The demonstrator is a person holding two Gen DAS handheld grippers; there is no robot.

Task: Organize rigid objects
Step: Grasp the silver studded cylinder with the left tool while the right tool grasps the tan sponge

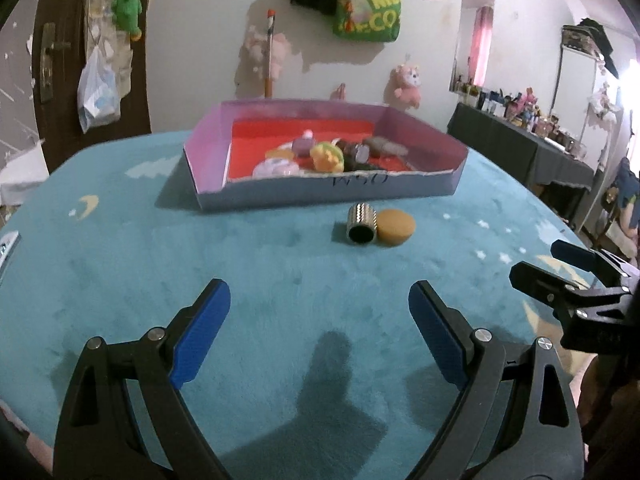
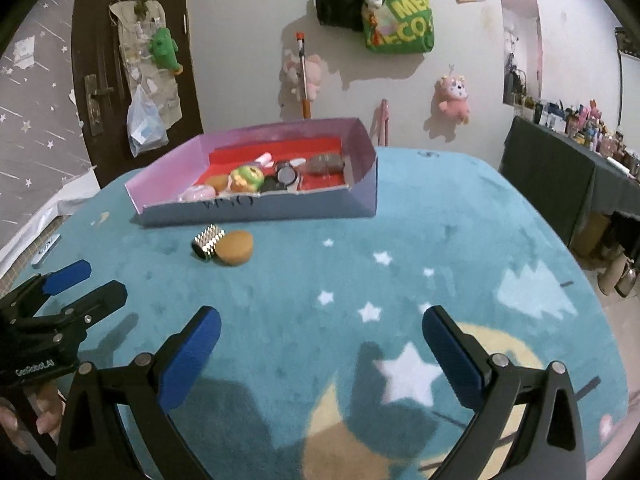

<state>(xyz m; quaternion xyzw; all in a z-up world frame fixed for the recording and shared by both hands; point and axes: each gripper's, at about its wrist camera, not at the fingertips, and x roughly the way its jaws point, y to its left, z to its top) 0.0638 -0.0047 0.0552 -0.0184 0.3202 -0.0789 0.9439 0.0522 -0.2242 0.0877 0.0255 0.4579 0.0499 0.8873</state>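
Note:
A shallow pink box (image 1: 208, 148) (image 2: 362, 136) with a red floor stands at the far side of the teal mat and holds several small objects. In front of it a ribbed silver cylinder (image 1: 362, 224) (image 2: 208, 242) lies on its side, touching a round tan puck (image 1: 396, 227) (image 2: 236, 253). My left gripper (image 1: 320, 304) is open and empty, well short of the cylinder. My right gripper (image 2: 320, 330) is open and empty, to the right of and nearer than the two pieces. Each gripper shows at the edge of the other's view.
A teal mat (image 1: 240, 264) (image 2: 440, 240) with stars and a moon covers the table. A small silver-blue object (image 2: 46, 252) lies at the mat's left edge. A dark door, hung bags and plush toys are on the wall behind. A cluttered dark table (image 2: 560, 168) stands to the right.

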